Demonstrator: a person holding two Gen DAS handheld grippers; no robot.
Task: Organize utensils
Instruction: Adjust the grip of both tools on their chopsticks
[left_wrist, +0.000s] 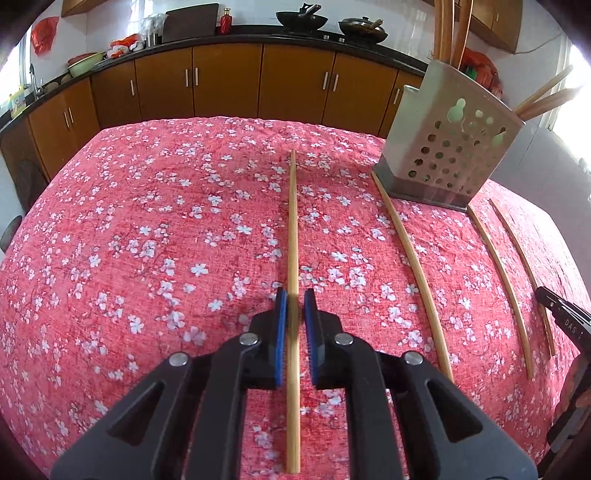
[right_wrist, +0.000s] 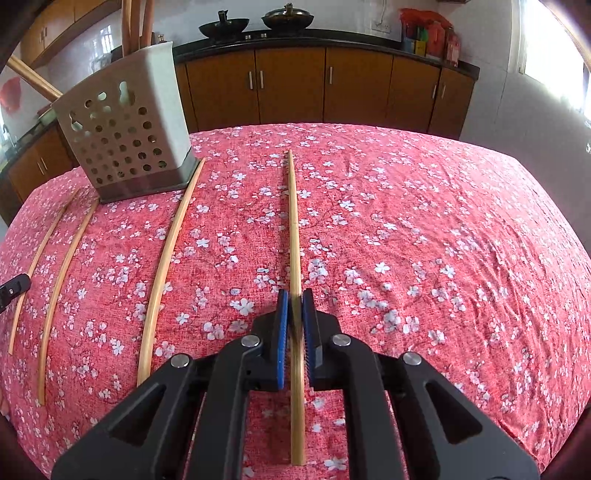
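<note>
A bamboo chopstick (left_wrist: 293, 221) runs lengthwise between the blue pads of my left gripper (left_wrist: 294, 295). A thin gap shows on each side of it, so the jaws stand slightly open around it. My right gripper (right_wrist: 295, 295) is shut on another chopstick (right_wrist: 293, 221), pads tight against it. Two loose chopsticks (left_wrist: 413, 269) (left_wrist: 502, 291) lie on the cloth between the two grippers. They also show in the right wrist view as a near chopstick (right_wrist: 166, 266) and a farther chopstick (right_wrist: 62, 295). A perforated metal utensil holder (left_wrist: 450, 147) (right_wrist: 125, 140) stands behind them with several chopsticks upright inside.
A red tablecloth (left_wrist: 166, 221) with white blossoms covers the table. Brown cabinets (left_wrist: 225, 81) under a dark counter with woks (left_wrist: 301, 18) run along the back. The right gripper's black body (left_wrist: 565, 317) shows at the right edge of the left wrist view.
</note>
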